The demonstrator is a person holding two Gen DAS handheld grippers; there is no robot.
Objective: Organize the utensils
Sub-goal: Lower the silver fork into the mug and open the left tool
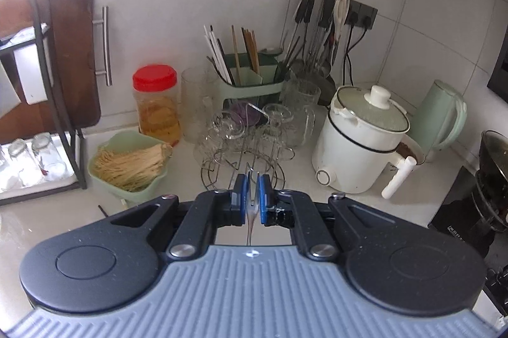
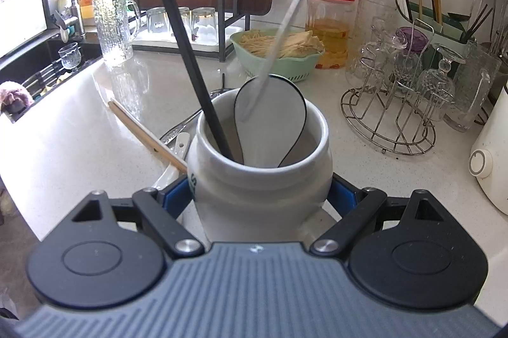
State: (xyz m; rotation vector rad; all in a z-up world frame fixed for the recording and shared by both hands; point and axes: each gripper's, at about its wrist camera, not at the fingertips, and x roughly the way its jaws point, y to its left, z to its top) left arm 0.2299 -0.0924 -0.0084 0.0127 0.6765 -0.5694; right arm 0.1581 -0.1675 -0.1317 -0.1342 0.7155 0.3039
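1. The metal utensil (image 2: 295,8), a thin steel piece whose working end I cannot make out, hangs over the white ceramic crock (image 2: 260,166). In the right wrist view its lower tip sits at the crock's mouth, in front of the white ladle (image 2: 273,128) already standing there.
2. Its long axis runs steeply from that low tip up and away to the top edge of the view, tilted rather than plumb. In the left wrist view its handle (image 1: 252,211) shows edge-on.
3. The left gripper (image 1: 252,195) is pressed together on that handle, blue pads pinching it.
4. The right gripper (image 2: 260,195) is spread wide around the crock's belly, a pad showing at each side; it appears to be steadying it.
5. A black chopstick (image 2: 187,58) leans in the crock. More utensils, a wooden chopstick (image 2: 146,135) among them, lie on the worktop behind the crock's left side.
6. Risks, as I judge them: the slim handle could swivel in the pinch. The tilted tip could catch the ladle or the rim. Letting go too high could make it clatter or tip out toward the glass rack (image 2: 390,115) nearby.
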